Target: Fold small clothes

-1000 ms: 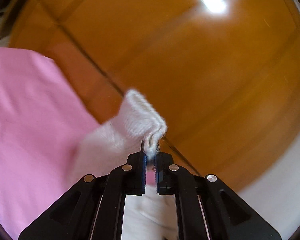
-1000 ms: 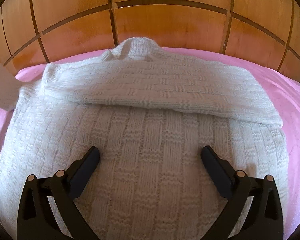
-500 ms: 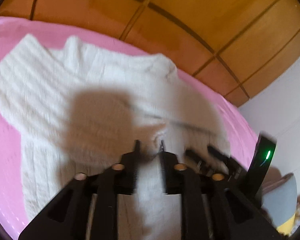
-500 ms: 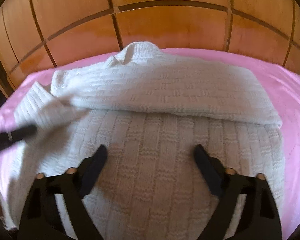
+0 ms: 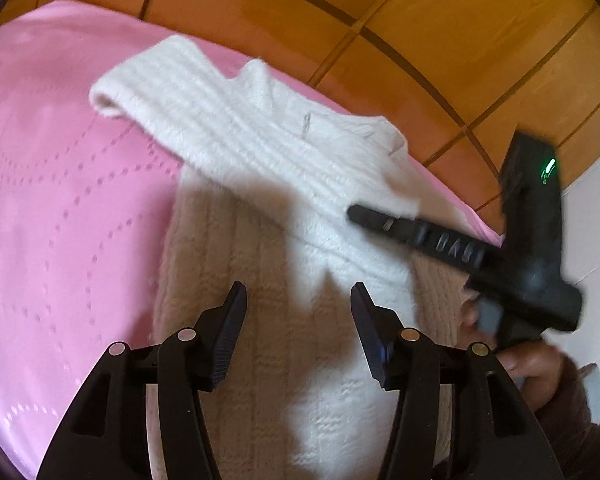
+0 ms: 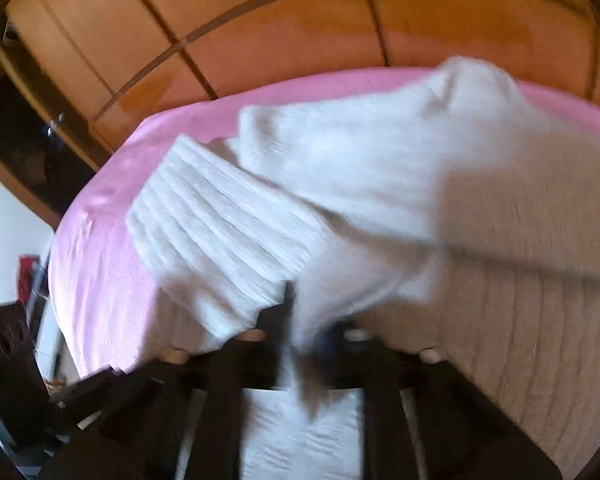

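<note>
A white knit sweater (image 5: 260,168) lies on a pink bedspread (image 5: 60,200), with one sleeve folded across its chest. My left gripper (image 5: 298,300) is open and empty, hovering over the sweater's body. My right gripper (image 5: 364,216) reaches in from the right over the folded sleeve. In the blurred right wrist view the sweater (image 6: 380,184) fills the frame, and the right gripper (image 6: 300,320) has its jaws close together with the sleeve cuff (image 6: 220,240) between them.
A wooden panelled headboard (image 5: 380,12) stands behind the bed and also shows in the right wrist view (image 6: 260,20). The bedspread's edge (image 6: 84,260) drops off at the left. A white wall (image 5: 596,208) is at the right.
My left gripper let go of the sleeve cuff and opened wide, and now hovers over the sweater. My right gripper swung left and closed on the cuff.
</note>
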`<state>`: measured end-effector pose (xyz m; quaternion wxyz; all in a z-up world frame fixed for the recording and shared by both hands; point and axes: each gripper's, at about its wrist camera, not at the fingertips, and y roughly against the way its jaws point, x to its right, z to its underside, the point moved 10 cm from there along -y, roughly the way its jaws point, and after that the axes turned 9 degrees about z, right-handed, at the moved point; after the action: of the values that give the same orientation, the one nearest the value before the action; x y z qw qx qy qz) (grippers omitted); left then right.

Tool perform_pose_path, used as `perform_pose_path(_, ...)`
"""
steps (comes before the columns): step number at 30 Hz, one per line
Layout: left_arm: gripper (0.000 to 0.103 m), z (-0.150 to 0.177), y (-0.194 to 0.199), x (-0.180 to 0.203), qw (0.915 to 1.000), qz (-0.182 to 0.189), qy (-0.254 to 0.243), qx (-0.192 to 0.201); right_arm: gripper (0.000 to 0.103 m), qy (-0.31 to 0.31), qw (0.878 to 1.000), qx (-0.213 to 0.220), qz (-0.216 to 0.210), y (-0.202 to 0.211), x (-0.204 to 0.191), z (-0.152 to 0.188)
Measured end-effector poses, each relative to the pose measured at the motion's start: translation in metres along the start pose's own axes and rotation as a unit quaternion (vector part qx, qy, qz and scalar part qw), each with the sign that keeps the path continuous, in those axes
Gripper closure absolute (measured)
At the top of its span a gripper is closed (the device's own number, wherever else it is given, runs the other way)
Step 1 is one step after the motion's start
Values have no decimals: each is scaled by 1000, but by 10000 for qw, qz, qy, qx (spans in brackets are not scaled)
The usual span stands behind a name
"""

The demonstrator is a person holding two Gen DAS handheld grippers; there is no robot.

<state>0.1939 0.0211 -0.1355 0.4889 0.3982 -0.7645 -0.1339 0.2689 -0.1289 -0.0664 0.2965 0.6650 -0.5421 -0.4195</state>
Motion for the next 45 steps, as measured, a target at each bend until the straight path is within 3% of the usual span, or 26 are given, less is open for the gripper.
perform_pose_path(3,50,-2,-3,1,10000,-13,-43,48,97,383,9976,544,-175,39,-26,-26)
perform_pose_path(8,50,-19,-21,5,9999,-75,-92,111,97,889,9830,1541,-463,127,-56,-77)
perform_pose_path(11,50,-25,-30,2,9998,-143,-30,110,97,899,9747,2008,-391,167,-46,-101)
perform_pose_path(15,50,-34,-41,-2,9997,-234,27,113,97,552,9720,2281,-75,191,1,-119)
perform_pose_path(19,50,-39,-42,-5,9994,-282,124,125,97,-8,9771,2067,510,172,79,-113)
perform_pose_path(24,50,-37,-43,-4,9994,-339,15,72,97,-818,9836,1203,1068,108,178,-68)
perform_pose_path(28,50,-35,-41,-2,9994,-333,4,5,97,-1395,9797,703,1254,68,228,-32)
perform_pose_path(32,50,-43,-27,-4,9997,-148,190,-2,97,-1805,9752,519,1175,53,250,-18)
perform_pose_path(35,38,-59,-7,-8,9992,-35,344,218,97,-1939,9744,715,881,68,250,-28)
perform_pose_path(40,37,-85,12,-23,9974,-144,509,489,97,-2012,9738,943,491,96,240,-39)
perform_pose_path(42,37,-91,14,-30,9967,-292,529,537,96,-1947,9744,894,676,90,245,-37)
perform_pose_path(45,37,-96,15,-37,9959,-349,609,563,85,-2059,9714,589,1024,69,262,-24)
